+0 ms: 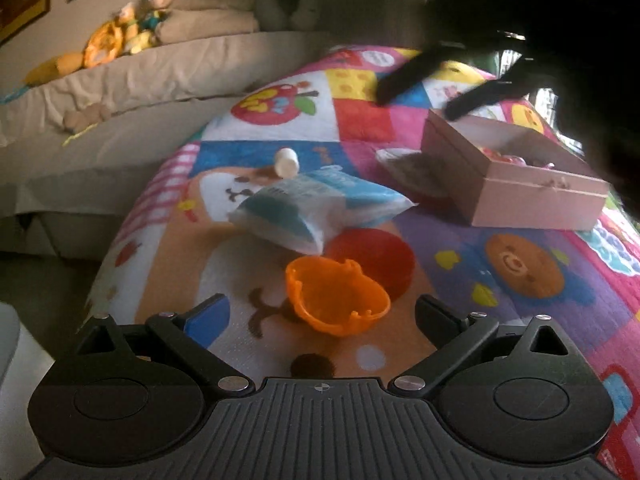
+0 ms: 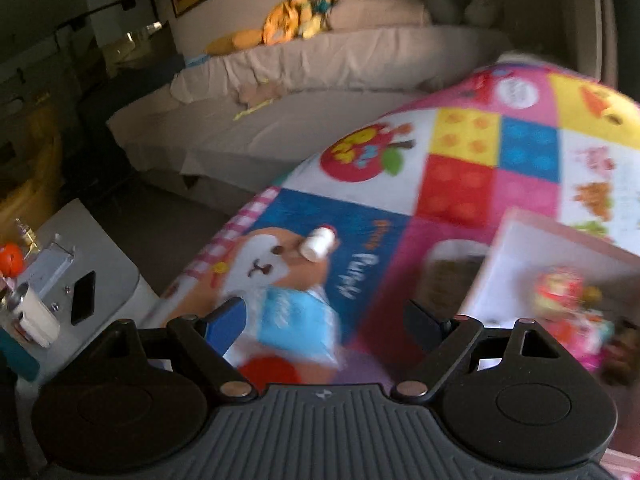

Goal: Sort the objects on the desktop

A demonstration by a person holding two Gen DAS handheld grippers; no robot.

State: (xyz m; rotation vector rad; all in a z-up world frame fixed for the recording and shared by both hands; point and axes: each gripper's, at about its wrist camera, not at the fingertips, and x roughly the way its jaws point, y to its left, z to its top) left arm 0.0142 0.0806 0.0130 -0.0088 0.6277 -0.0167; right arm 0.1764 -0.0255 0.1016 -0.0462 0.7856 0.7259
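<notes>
Nearest the left-wrist lens, the orange plastic half-shell bowl (image 1: pixel 338 296) lies tipped on its side on the patchwork play mat (image 1: pixel 520 320) that covers the desk, its hollow turned toward the camera. It sits between the finger lines of the left tongs (image 1: pixel 322 314) and just ahead of their tips, at twelve o'clock; those tongs are spread wide and hold nothing. The mouth of the bowl runs roughly across the gap, so a straight advance would seem to bring both fingers around its rim.

Touching the bowl at two o'clock is a flat red round lid (image 1: pixel 372 260). Behind it, at eleven o'clock, lies a blue and white soft packet (image 1: pixel 320 208), and farther back a small white bottle (image 1: pixel 287 163) on its side.

At two o'clock, well apart, stands the open pink cardboard box (image 1: pixel 516 176), toys inside. Over it hover the right tongs (image 2: pixel 324 320), also spread and empty; their view is blurred. By my reading the left hand is clearly nearer the bowl.
</notes>
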